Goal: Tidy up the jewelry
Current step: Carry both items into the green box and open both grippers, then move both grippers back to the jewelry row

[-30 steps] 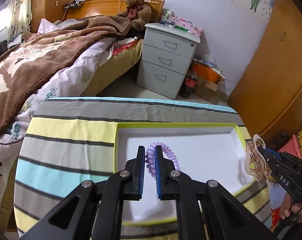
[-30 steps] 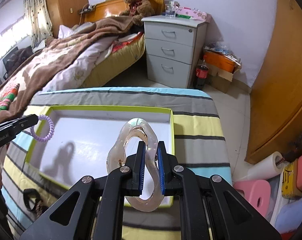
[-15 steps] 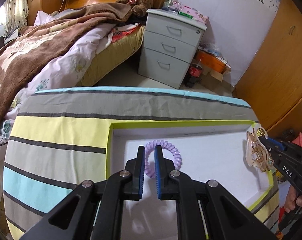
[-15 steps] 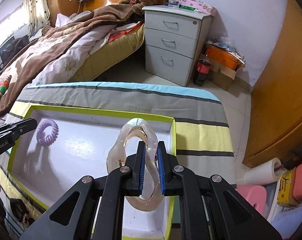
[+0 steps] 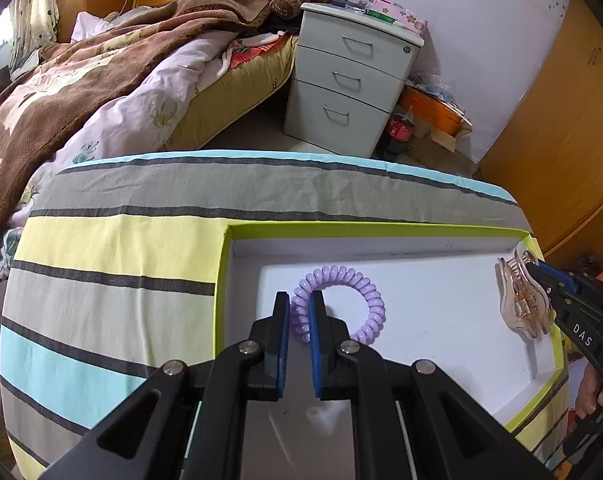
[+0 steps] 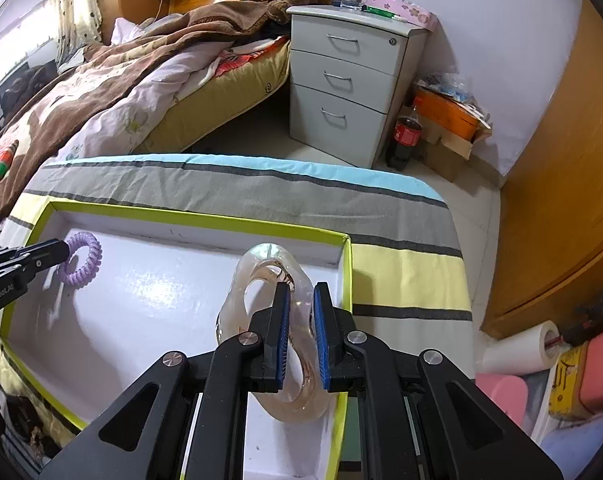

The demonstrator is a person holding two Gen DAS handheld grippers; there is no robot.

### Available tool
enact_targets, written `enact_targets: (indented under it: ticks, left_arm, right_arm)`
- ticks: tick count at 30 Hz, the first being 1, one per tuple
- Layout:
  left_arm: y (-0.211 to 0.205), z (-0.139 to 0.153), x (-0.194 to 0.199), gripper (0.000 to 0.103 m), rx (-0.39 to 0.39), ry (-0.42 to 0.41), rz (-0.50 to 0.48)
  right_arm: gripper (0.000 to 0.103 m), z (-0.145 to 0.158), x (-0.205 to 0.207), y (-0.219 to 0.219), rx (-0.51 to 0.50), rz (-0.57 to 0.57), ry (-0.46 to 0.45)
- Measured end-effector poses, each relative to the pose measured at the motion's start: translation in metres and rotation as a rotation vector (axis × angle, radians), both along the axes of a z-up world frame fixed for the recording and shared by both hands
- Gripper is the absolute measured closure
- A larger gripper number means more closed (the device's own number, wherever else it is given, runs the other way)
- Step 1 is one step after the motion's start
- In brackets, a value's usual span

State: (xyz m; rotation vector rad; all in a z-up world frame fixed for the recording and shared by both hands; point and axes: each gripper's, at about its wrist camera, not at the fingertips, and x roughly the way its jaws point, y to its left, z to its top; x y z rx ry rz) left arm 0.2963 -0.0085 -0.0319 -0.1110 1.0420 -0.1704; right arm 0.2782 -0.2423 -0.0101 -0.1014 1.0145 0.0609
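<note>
A white tray with a lime-green rim [image 5: 223,264] [image 6: 347,264] lies on a striped cloth. My left gripper [image 5: 299,308] is shut on a purple spiral hair tie [image 5: 365,300], low over the tray's far left part; the tie also shows in the right wrist view [image 6: 83,260]. My right gripper [image 6: 301,300] is shut on a translucent pinkish hair claw clip [image 6: 261,280], held just above the tray's right side. The clip also shows in the left wrist view [image 5: 521,300].
The striped cloth [image 5: 113,264] covers the table. Beyond it are a bed with a brown blanket [image 5: 81,72], a grey drawer unit [image 5: 349,80] and a cola bottle [image 6: 407,136]. Dark small items [image 6: 25,420] lie by the tray's near left corner.
Both grippers have moved forward and down over the tray. The purple hair tie is now low over the tray floor, and the claw clip is lower by the right rim.
</note>
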Motion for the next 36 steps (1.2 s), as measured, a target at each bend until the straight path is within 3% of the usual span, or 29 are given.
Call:
enact_targets:
  ticks: [4,9,12,17,36]
  left_arm:
    - [0.0,0.0,-0.001,0.092,-0.006,0.005,0.008]
    - [0.002,0.006,-0.008,0.08,-0.003,-0.009,0.003]
    - [0.001,0.014,-0.018,0.074,0.0,-0.031,-0.006]
    - [0.0,0.03,-0.04,0.063,0.006,-0.079,-0.017]
    - [0.018,0.068,-0.126,0.056,-0.01,-0.166,-0.019]
  right_arm:
    - [0.088,0.004,-0.003,0.001,0.025,0.002,-0.02]
    - [0.083,0.014,-0.014,0.002,0.033,-0.005,-0.054]
    - [0.076,0.023,-0.024,0.004,0.028,-0.013,-0.081]
    - [0.076,0.039,-0.045,0.005,0.043,-0.019,-0.126]
    - [0.075,0.063,-0.136,0.012,0.081,-0.01,-0.2]
